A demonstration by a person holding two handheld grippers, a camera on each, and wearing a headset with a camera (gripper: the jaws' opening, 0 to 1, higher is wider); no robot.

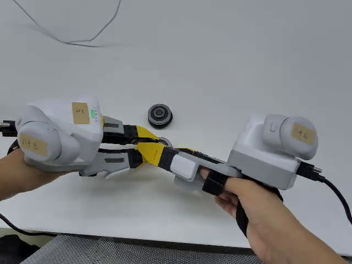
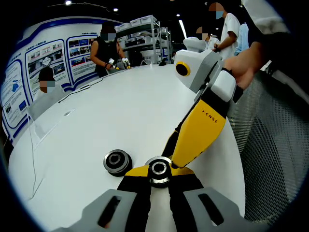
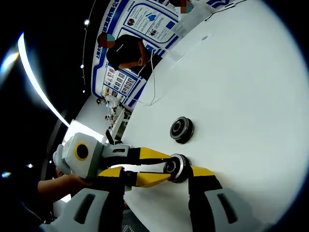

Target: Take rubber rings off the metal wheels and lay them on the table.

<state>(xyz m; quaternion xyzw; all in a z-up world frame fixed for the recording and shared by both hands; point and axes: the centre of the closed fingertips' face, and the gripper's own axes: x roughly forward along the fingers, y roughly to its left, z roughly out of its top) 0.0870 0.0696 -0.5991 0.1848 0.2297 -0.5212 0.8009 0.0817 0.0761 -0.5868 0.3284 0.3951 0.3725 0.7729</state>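
The white table (image 1: 247, 66) carries the work, and both grippers are brought together low over its near edge. The left gripper (image 2: 158, 175) is clamped on a metal wheel (image 2: 159, 167), its yellow tips pressed to either side. The right gripper (image 3: 177, 171) is closed on the same wheel from the opposite side. The wheel is thus held between the two, just above the table. Whether its rubber ring is already loosened cannot be told.

A second wheel (image 1: 160, 115) lies flat further in from the near edge, just beyond the jaws, its dark outer band seemingly in place.

The step in hand is judged to be the stripping of the held wheel's ring. One gripper would have to keep the metal fixed while the other's tips are hooked under the rubber and drawn away.

Tan stickers (image 1: 80, 113) are stuck on both gripper bodies. Their handwriting is not legible, nor is the small lettering (image 2: 210, 115) printed on the right gripper's yellow jaw.
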